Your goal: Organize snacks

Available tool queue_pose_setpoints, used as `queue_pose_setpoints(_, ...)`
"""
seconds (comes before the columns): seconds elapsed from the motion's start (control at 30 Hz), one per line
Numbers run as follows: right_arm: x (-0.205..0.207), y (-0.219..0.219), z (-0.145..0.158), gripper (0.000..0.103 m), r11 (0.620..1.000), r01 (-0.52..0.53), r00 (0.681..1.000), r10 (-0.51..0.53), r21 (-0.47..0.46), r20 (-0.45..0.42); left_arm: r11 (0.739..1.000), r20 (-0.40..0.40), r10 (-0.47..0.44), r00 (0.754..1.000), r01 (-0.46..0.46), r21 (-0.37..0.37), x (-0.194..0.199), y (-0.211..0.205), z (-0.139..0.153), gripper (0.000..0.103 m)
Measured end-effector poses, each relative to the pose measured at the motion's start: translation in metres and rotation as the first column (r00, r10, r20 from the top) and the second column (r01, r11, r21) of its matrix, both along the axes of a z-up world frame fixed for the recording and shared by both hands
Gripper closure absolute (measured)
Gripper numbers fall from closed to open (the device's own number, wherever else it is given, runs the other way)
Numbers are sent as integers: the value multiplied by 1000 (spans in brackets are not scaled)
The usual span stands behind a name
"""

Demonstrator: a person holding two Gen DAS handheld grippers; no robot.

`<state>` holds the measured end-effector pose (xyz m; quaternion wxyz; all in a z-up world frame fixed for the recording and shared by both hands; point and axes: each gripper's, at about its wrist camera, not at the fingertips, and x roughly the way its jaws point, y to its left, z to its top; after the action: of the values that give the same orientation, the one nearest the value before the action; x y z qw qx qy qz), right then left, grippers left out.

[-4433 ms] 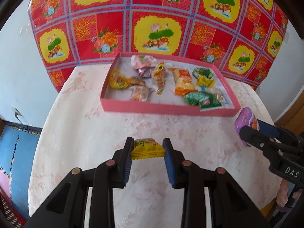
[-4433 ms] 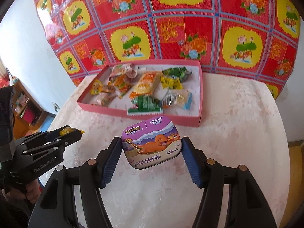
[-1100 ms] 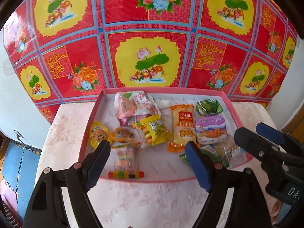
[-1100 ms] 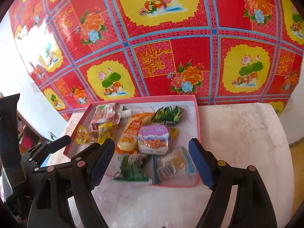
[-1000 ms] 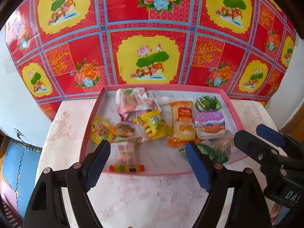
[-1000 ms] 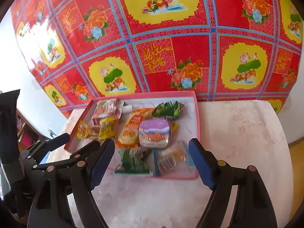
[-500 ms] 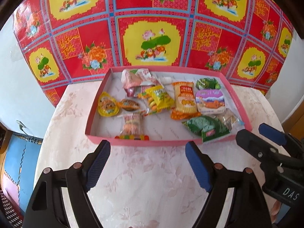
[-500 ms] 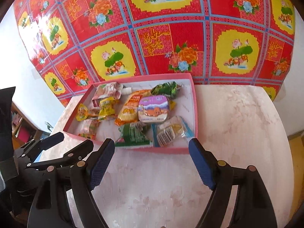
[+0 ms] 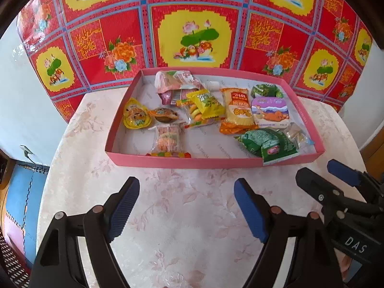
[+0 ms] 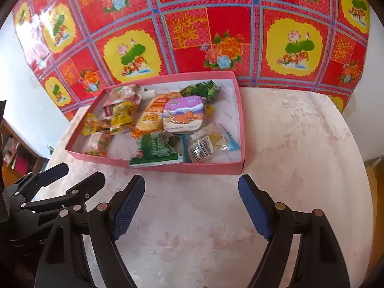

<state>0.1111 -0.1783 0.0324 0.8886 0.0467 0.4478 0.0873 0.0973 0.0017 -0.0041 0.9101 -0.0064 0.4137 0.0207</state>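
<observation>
Pink shallow tray (image 9: 168, 162) on the pale floral table (image 9: 187, 216), filled with wrapped snacks. A purple tin (image 9: 270, 112) with an orange cartoon creature lies flat in the tray's right half, lid up, its long axis across the tray. Beside it, an orange packet (image 9: 237, 110) runs front to back. Left gripper (image 9: 186, 206) and right gripper (image 10: 192, 204) hover before the tray, jaws spread wide, holding nothing.

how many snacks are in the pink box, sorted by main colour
In the pink box:
green packets: 2
yellow packets: 2
orange packets: 2
pink packets: 2
clear packet: 1
purple tin: 1
Total: 10 that I can make out
</observation>
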Motion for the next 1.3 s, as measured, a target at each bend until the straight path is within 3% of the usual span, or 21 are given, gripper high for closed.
queue_pose_setpoints(0.53,16,3,-28,21,995,66,998,-66,-79,-1,1000,-7,17,1000,-17,3,17,3,-24,19)
queue_pose_setpoints(0.8,17,11,-31,21,985,89,996,-86,-150,29,999,52,41,998,-41,0,19,6,-27,18)
queue_pose_setpoints(1.3,18,10,-31,21,984,90,996,-87,-156,28,999,50,44,998,-44,-4,21,8,-27,17)
